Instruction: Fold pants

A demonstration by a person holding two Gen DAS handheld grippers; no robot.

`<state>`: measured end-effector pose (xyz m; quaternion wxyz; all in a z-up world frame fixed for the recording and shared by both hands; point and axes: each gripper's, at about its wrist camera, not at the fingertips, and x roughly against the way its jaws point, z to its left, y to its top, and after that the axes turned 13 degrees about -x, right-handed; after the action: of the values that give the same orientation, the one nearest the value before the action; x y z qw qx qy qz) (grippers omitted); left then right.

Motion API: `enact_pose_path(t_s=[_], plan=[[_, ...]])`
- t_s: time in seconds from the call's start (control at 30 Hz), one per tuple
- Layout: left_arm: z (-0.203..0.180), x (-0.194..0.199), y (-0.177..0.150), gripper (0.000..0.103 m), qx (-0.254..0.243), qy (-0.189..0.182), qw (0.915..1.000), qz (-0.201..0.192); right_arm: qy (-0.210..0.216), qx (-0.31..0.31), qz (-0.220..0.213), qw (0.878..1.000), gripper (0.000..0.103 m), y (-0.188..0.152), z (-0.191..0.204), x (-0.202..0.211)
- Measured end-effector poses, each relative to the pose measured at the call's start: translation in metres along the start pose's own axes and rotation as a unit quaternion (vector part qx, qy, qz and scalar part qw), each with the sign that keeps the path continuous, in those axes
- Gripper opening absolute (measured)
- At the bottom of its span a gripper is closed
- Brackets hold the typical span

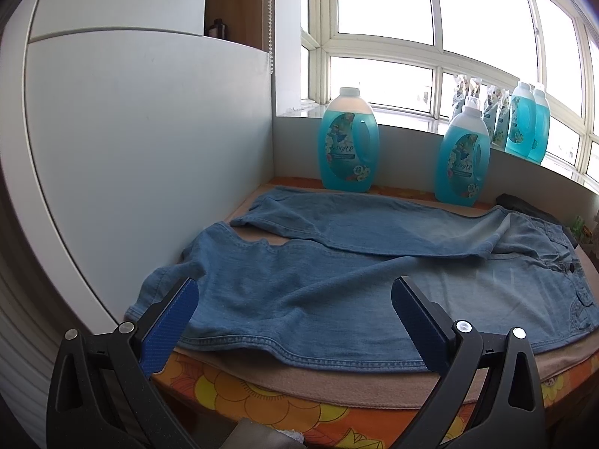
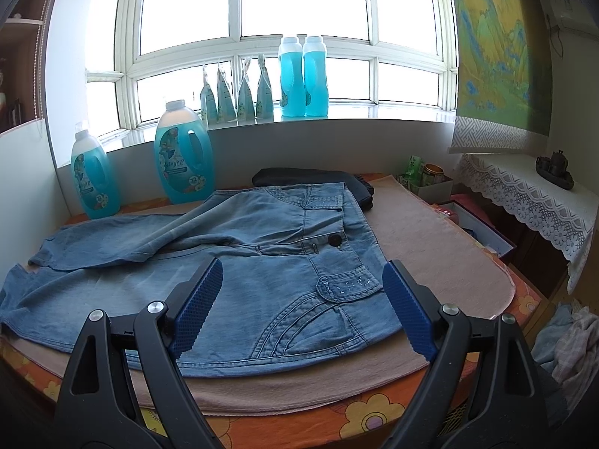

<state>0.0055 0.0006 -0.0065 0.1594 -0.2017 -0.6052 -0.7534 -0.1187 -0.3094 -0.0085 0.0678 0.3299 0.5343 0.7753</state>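
Note:
Light blue denim pants [image 1: 337,262] lie spread flat on a beige towel [image 1: 337,381], legs toward the left, waistband [image 2: 337,232] toward the right. The two legs lie side by side, the far one slightly crossing the near one. My left gripper [image 1: 295,295] hovers open over the near leg's hem area, nothing between its blue pads. My right gripper [image 2: 303,280] hangs open above the hip pocket near the waistband, also holding nothing.
Blue detergent bottles [image 1: 348,142] [image 2: 183,157] stand along the back of the table and on the windowsill [image 2: 337,116]. A dark folded garment [image 2: 318,177] lies behind the waistband. A white panel [image 1: 149,131] walls the left side. Boxes and a lace-covered shelf [image 2: 524,194] sit at right.

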Motion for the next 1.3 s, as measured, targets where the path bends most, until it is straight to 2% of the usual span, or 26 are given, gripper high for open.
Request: enact_pose_path(t_s=[0.4,0.57,0.7,0.77,0.9,1.03,1.17,1.3], plan=[[0.004,0.003,-0.002,0.103,-0.005,-0.005,1.0,0.001,0.015,0.013,-0.006,1.0,0.09,-0.004,0.011,0.006],[0.01,0.011,-0.002,0.102,-0.02,-0.004,0.9998,-0.008,0.057,0.028,-0.005,0.998,0.09,0.0,0.027,0.013],[0.018,0.012,0.003,0.102,-0.018,-0.021,0.9995,-0.017,0.102,0.064,-0.009,0.993,0.09,0.009,0.049,0.012],[0.019,0.01,0.009,0.097,-0.027,-0.024,0.999,-0.024,0.126,0.084,-0.011,0.988,0.09,0.015,0.061,0.007],[0.018,-0.007,0.029,0.088,-0.043,-0.042,0.9978,-0.029,0.166,0.124,-0.002,0.978,0.09,0.032,0.082,-0.013],[0.011,-0.037,0.055,0.078,-0.058,-0.074,0.9953,-0.023,0.183,0.179,0.002,0.967,0.09,0.05,0.116,-0.045],[0.005,-0.075,0.082,0.073,-0.059,-0.096,0.9936,-0.01,0.227,0.195,0.053,0.953,0.09,0.07,0.146,-0.089],[0.0,-0.119,0.106,0.066,-0.054,-0.107,0.9928,0.011,0.248,0.222,0.09,0.939,0.09,0.08,0.179,-0.136]])
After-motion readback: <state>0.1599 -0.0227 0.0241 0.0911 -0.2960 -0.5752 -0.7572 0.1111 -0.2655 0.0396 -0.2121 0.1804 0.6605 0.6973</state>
